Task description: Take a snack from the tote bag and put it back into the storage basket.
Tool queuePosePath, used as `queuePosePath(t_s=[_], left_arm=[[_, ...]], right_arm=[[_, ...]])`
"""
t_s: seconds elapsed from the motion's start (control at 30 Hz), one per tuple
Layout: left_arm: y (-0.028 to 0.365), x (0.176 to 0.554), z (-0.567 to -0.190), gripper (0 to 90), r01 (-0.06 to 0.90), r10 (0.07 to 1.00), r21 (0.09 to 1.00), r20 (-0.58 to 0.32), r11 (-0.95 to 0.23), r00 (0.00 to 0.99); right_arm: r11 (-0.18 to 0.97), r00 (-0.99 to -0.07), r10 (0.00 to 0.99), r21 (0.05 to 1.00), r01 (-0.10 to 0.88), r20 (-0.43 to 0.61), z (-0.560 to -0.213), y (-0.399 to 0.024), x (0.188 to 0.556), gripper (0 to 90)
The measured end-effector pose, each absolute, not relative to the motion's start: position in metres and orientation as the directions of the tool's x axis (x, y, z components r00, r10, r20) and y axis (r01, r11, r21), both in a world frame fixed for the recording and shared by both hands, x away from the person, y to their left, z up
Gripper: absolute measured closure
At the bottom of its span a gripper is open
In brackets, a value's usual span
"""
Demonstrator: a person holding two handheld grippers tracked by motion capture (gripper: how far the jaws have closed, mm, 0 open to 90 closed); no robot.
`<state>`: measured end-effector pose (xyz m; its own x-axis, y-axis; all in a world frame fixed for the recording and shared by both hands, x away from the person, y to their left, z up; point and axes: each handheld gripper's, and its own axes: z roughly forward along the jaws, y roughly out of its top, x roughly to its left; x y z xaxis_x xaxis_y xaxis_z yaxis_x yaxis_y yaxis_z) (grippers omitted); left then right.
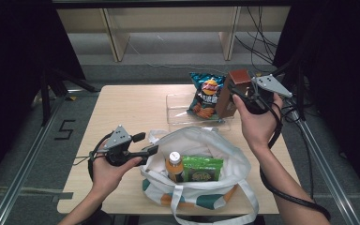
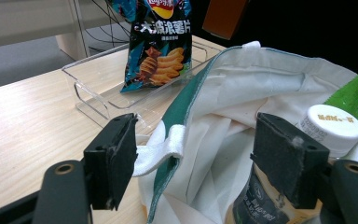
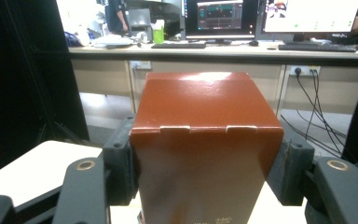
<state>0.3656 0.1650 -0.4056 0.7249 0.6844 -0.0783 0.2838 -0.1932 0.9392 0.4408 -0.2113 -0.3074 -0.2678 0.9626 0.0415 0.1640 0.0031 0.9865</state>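
White canvas bag (image 1: 201, 164) sits at the lower middle of the desk (image 1: 131, 108), a bottle (image 1: 174, 165) and green packet (image 1: 201, 169) inside. Left tongs (image 1: 151, 144) gape open at its rim. Farther up, right tongs (image 1: 234, 93) clamp a brown box (image 1: 232, 91) beside the chip bag (image 1: 206, 93) in the clear tray (image 1: 178, 112); both likely remain to pack.

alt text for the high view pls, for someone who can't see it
The right hand-held gripper holds a brown box above a clear tray where a chip bag leans. Nearer, the left hand-held gripper has its jaws at the rim of a white tote bag containing a bottle and a green packet.
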Motion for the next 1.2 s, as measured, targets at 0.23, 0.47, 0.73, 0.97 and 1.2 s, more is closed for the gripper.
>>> queuePosePath(t_s=[0.23,0.47,0.73,0.97,1.2], left_arm=[[0.165,0.366,-0.406,29.7,0.283,0.683,0.94,-0.08,-0.191,0.726],[0.165,0.366,-0.406,29.6,0.283,0.681,0.94,-0.081,-0.19,0.728],[0.165,0.366,-0.406,29.7,0.283,0.681,0.94,-0.08,-0.191,0.728],[0.165,0.366,-0.407,29.7,0.282,0.68,0.94,-0.079,-0.194,0.729],[0.166,0.365,-0.407,29.7,0.286,0.682,0.936,-0.074,-0.203,0.727]], right_arm=[[0.008,-0.238,0.971,0.983,0.182,0.036,-0.316,-0.208,0.453,39.3],[0.02,-0.221,0.975,0.98,0.199,0.025,-0.323,-0.204,0.464,39.3],[0.028,-0.211,0.977,0.981,0.194,0.014,-0.329,-0.2,0.471,39.3],[0.032,-0.198,0.98,0.98,0.196,0.008,-0.336,-0.199,0.476,39.2],[0.018,-0.184,0.983,0.979,0.203,0.02,-0.34,-0.199,0.479,39.2]])
